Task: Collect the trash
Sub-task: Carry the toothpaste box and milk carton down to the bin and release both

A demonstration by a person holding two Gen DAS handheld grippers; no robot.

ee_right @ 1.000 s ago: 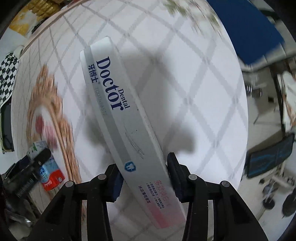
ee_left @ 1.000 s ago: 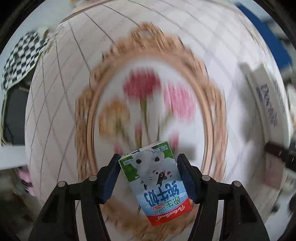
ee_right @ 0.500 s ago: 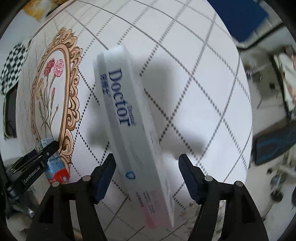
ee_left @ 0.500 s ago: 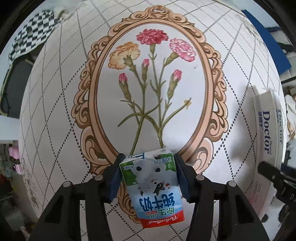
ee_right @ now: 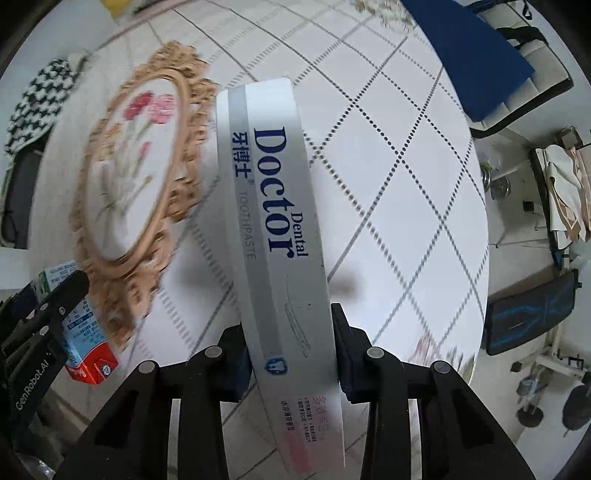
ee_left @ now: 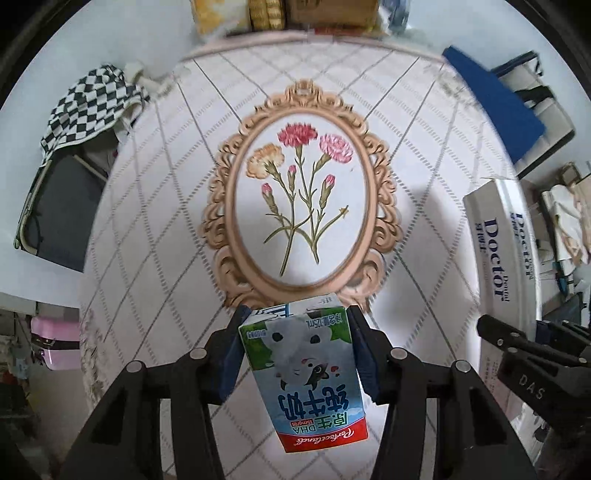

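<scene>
My left gripper (ee_left: 295,347) is shut on a small milk carton (ee_left: 303,369) with a green top, a cartoon animal and a red base, held above the round table (ee_left: 155,206). My right gripper (ee_right: 291,354) is shut on a long white and grey toothpaste box (ee_right: 273,221) marked "Doctor Dental", lifted above the table's right side. The toothpaste box also shows at the right of the left wrist view (ee_left: 498,240). The milk carton shows at the lower left of the right wrist view (ee_right: 83,332).
The tablecloth has a diamond grid and an oval flower frame (ee_left: 303,206) at its middle. A checkered cloth (ee_left: 88,110) hangs at the left, a blue seat (ee_left: 495,103) stands at the right, boxes (ee_left: 295,14) sit behind, a pink case (ee_left: 55,343) is low left.
Both grippers rose away from the table with their items. The right gripper opened around the toothpaste box half a second ago and is shut on it again now.
</scene>
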